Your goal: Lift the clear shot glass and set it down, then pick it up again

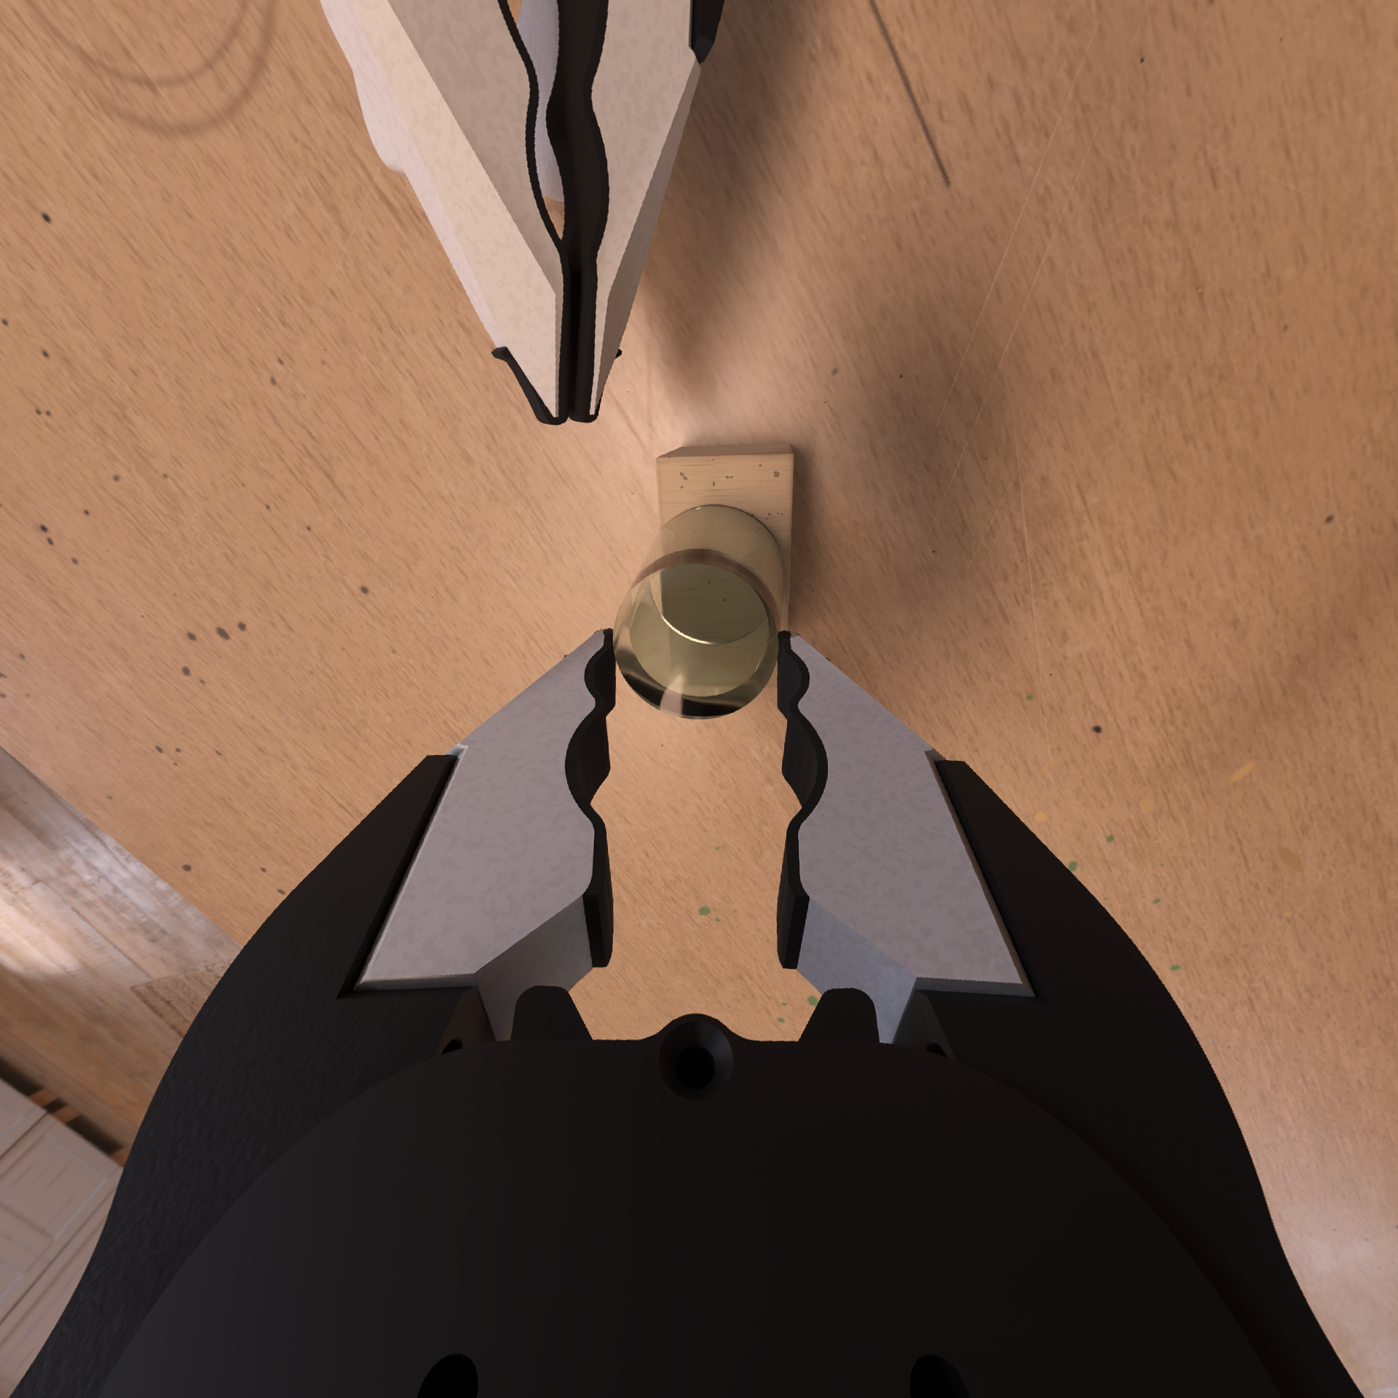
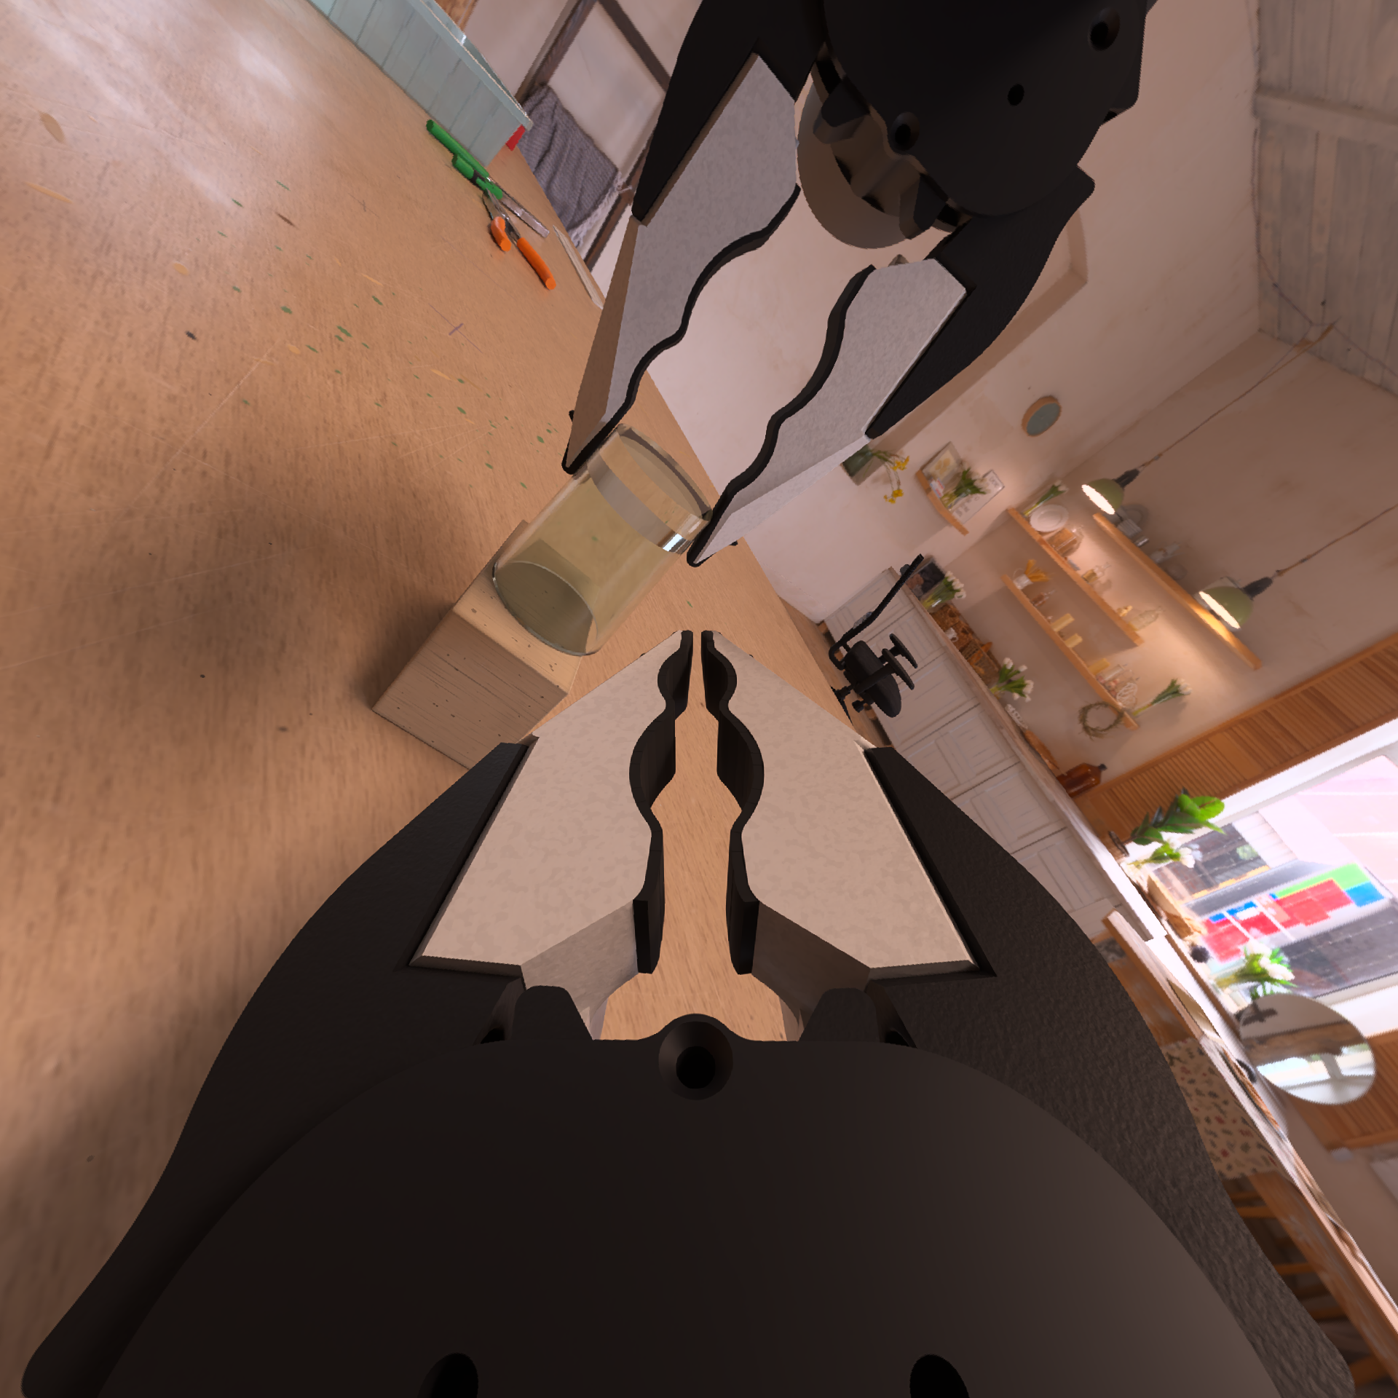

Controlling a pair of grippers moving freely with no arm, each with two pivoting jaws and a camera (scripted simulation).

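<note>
The clear shot glass [image 1: 696,643] stands upright on a small pale wooden block [image 1: 726,476] on the wooden table. My left gripper [image 1: 694,643] points down over it, and its fingertips press on both sides of the rim. In the right wrist view the left gripper [image 2: 635,508] grips the top of the glass [image 2: 598,552], whose base rests on the block [image 2: 469,681]. My right gripper [image 2: 696,639] is shut and empty, just beside the block. It also shows in the left wrist view [image 1: 567,416], a little beyond the block.
Orange-handled and green-handled tools [image 2: 522,242] lie far off on the table [image 2: 227,454], near a light blue box [image 2: 431,60]. The table's edge [image 2: 756,575] runs just past the glass. Shelves and cabinets stand beyond it.
</note>
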